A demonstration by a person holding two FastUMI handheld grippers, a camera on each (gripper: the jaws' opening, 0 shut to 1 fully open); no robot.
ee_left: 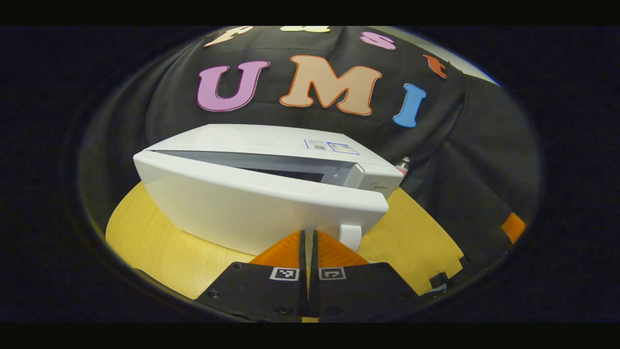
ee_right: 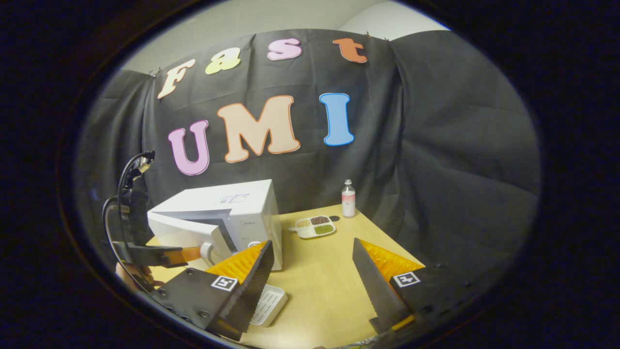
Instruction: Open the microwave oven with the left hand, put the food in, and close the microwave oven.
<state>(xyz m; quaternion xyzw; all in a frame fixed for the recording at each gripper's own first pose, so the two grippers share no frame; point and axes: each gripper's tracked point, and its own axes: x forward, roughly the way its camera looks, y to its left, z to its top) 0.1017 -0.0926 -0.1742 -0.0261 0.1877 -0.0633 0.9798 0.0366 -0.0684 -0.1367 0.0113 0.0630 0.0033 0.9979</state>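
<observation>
The white microwave [ee_left: 261, 203] stands on the wooden table with its door [ee_left: 232, 213] swung a little way open, a dark gap showing along the top. My left gripper [ee_left: 308, 234] is shut, its tips against the door's lower edge just left of the white handle [ee_left: 349, 236]; nothing lies between the fingers. In the right gripper view the left gripper [ee_right: 193, 253] reaches the microwave [ee_right: 232, 213] at the handle [ee_right: 209, 252]. My right gripper [ee_right: 312, 245] hangs open over the table. A white divided plate of food [ee_right: 316, 226] lies beyond it.
A small clear bottle [ee_right: 348, 198] stands behind the plate near the cloth wall. A white ribbed tray [ee_right: 270, 301] lies on the table [ee_right: 319, 281], partly under my right gripper's left finger. A hand and cables [ee_right: 121, 203] show behind the left gripper.
</observation>
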